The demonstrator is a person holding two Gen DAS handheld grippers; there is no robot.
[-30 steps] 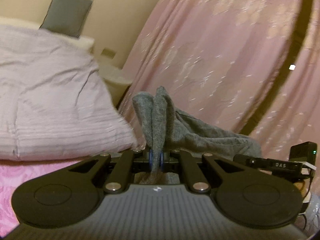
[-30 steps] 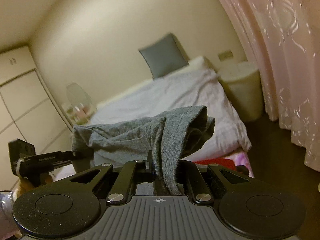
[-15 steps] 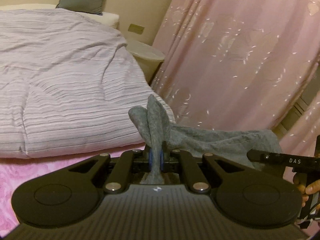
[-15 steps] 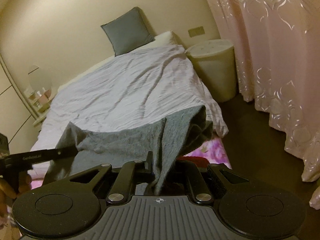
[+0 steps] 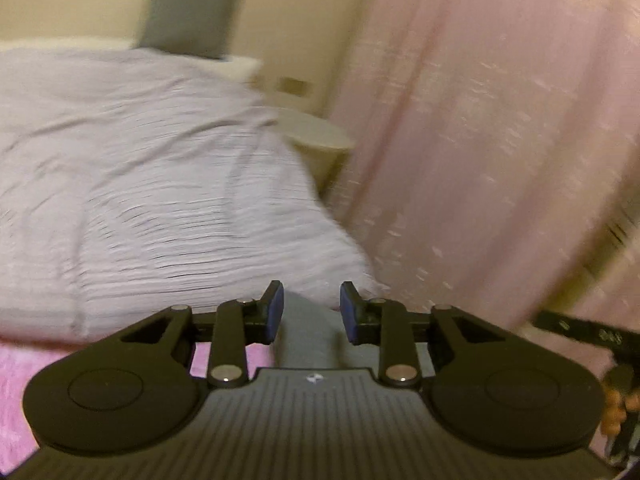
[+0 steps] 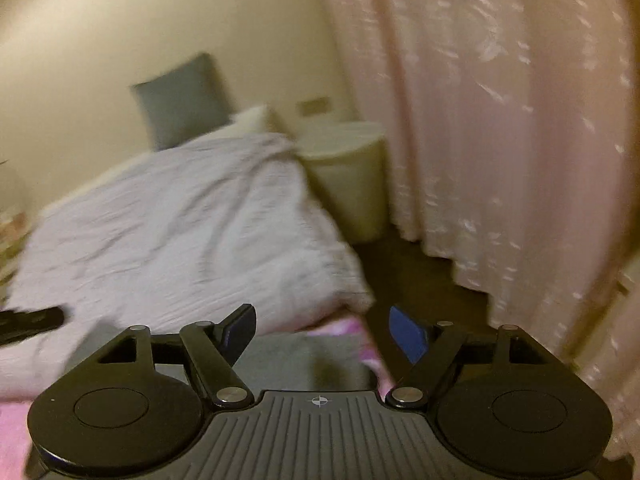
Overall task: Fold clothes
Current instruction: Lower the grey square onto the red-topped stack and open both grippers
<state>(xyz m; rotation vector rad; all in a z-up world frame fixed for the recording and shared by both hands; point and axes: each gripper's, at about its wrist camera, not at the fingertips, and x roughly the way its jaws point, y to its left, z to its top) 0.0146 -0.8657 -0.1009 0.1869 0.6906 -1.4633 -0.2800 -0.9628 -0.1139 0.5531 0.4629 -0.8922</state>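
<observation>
Both grippers empty. Left gripper (image 5: 311, 312): jaws parted a moderate gap, grey garment (image 5: 306, 336) lying below and between the blue pads, not pinched. Right gripper (image 6: 322, 330): jaws spread wider, same grey cloth beneath, on the pink bedsheet (image 6: 352, 330). Lilac duvet (image 5: 140, 184) covers the bed beyond; grey pillow (image 5: 188, 12) against the wall. Pink curtain (image 6: 500, 120) at right, pale round bin (image 6: 348, 176) beside it. Frames motion-blurred.

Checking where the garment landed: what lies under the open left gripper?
Grey fabric garment lies below the left gripper, on pink patterned bedding. The gripper body hides the rest.
</observation>
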